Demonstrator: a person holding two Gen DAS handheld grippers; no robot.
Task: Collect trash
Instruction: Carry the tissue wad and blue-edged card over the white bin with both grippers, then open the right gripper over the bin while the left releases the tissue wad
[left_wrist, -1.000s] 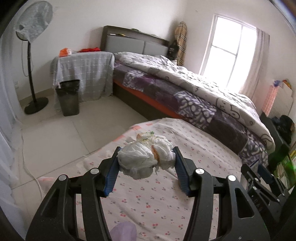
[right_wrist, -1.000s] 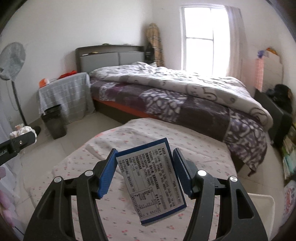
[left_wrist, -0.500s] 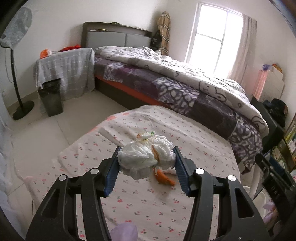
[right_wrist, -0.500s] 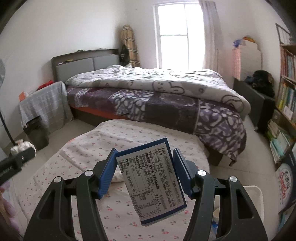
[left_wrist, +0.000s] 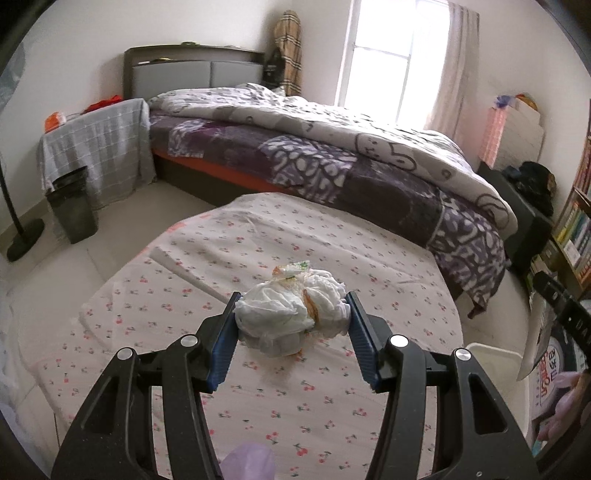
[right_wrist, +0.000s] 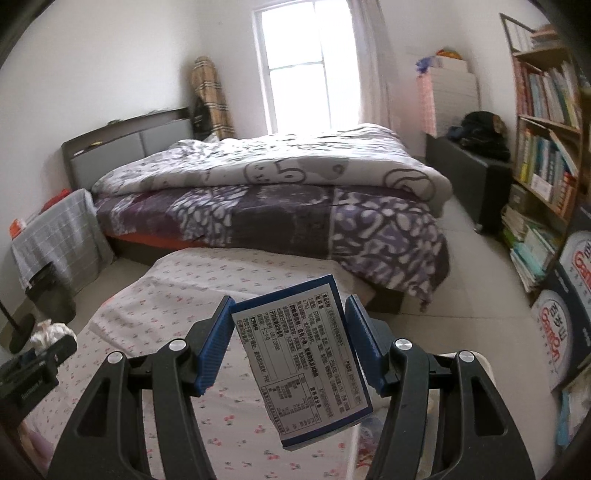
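My left gripper (left_wrist: 291, 323) is shut on a crumpled white tissue wad (left_wrist: 291, 314) with orange scraps in it, held above the table with the cherry-print cloth (left_wrist: 258, 258). In the right wrist view my right gripper (right_wrist: 290, 341) is shut on a blue-edged box (right_wrist: 306, 365) with a printed white label, held tilted over the same table (right_wrist: 155, 306). The left gripper and its wad (right_wrist: 48, 330) show at the left edge of the right wrist view. A white bin (left_wrist: 498, 365) sits low at the table's right side.
A bed with a purple and grey quilt (left_wrist: 332, 147) lies beyond the table. A black waste bin (left_wrist: 72, 206) stands by a cloth-draped side table (left_wrist: 96, 144) at the left. A bookshelf (right_wrist: 546, 147) and stacked boxes (right_wrist: 565, 332) fill the right wall.
Both views have swung to the right: the fan and black bin slid left, and the bookshelf and white bin came into view. Both grips are unchanged.
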